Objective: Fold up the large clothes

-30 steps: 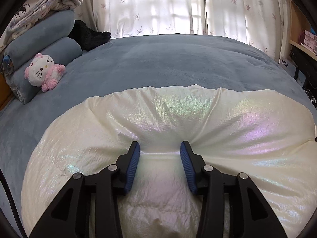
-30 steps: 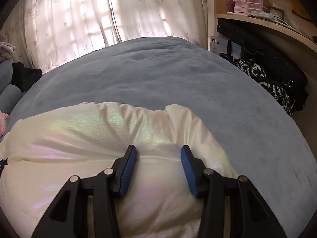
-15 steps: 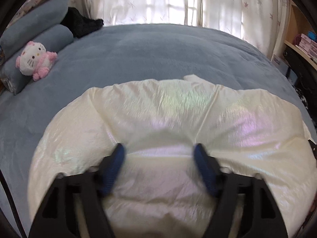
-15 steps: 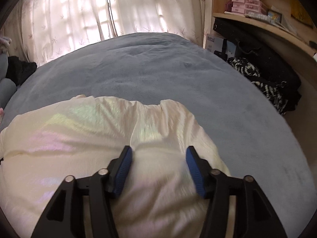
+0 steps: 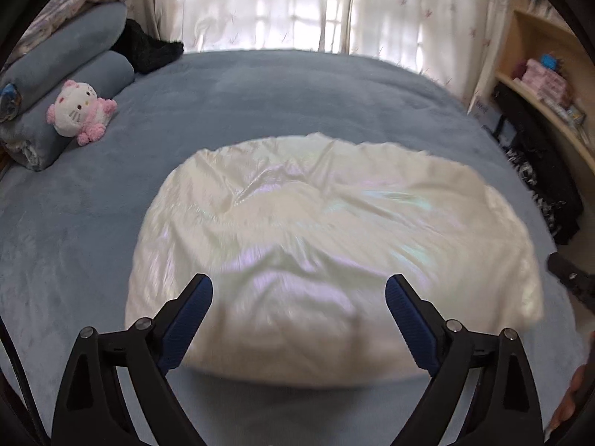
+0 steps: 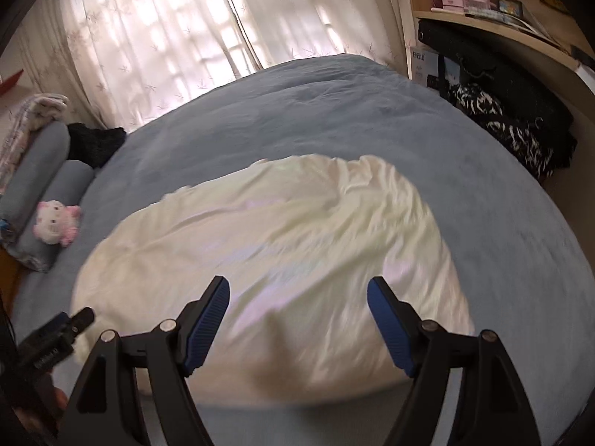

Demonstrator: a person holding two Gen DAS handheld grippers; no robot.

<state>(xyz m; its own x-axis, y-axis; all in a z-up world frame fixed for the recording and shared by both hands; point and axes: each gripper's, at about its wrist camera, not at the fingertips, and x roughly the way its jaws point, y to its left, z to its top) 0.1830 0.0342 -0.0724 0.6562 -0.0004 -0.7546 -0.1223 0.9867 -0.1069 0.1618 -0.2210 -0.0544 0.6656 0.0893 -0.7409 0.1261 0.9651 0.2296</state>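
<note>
The big cream puffy coat (image 5: pixel 327 223) lies folded in a soft heap on the blue bed (image 5: pixel 260 85), on the side far from the curtains (image 5: pixel 260 3). It is longer side to side than front to back. Its long way runs across the bed, from the side with the pink and white toy cat (image 5: pixel 80 111) over to the side with the wooden shelf (image 5: pixel 546 85).

The left gripper (image 5: pixel 299 295) hangs above the coat's near edge, on the toy cat's side of the heap. Its jaws are spreading wider, and nothing is pinched between them. The coat just shows through the gap, below the blue pads (image 5: pixel 193 308).

The right gripper (image 6: pixel 297 297) hangs above the same near edge, on the shelf side. Its jaws are spreading too, with nothing held.

Both grippers look about as near to the coat as each other. Each one points down and toward the curtains, so the coat lies ahead of them and below. I think the next fold would turn on that long side-to-side line.
</note>
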